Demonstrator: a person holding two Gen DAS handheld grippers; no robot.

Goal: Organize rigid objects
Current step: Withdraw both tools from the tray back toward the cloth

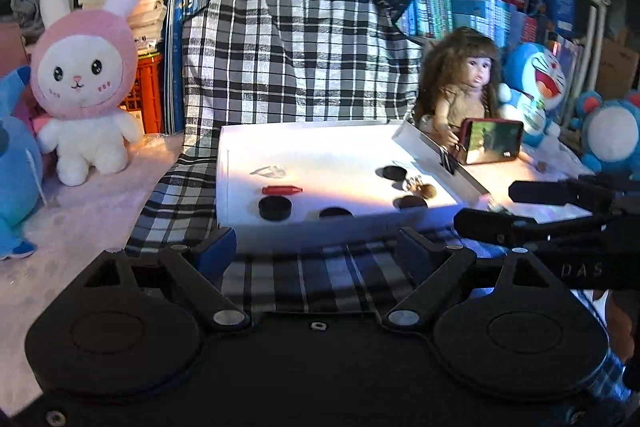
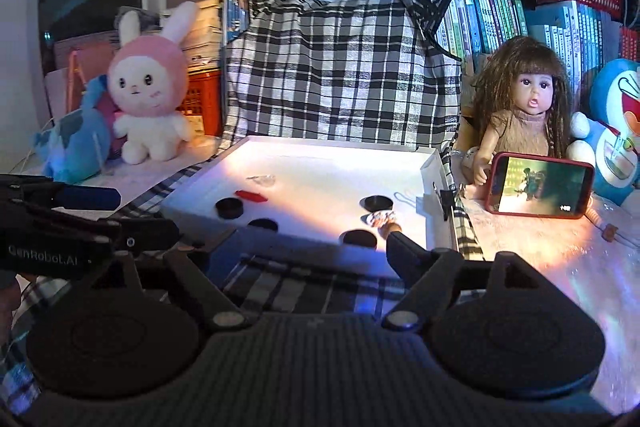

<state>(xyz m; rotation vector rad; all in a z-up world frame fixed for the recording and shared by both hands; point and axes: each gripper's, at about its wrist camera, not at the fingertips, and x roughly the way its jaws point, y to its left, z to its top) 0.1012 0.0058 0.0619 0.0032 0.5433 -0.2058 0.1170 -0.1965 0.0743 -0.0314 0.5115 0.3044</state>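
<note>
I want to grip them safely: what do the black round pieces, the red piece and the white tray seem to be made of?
Black round pieces: probably hard plastic, matte, no glare.
Red piece: likely glossy plastic; a faint highlight shows.
White tray: seems thin cardboard or foam board, with straight, flat walls; unsure.

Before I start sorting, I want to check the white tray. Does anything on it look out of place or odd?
Mostly the white tray holds black round pieces lying flat. A red piece lies loose beside one, a clear item behind it, and a small cluttered object near the right. Nothing looks spilled or broken.
</note>
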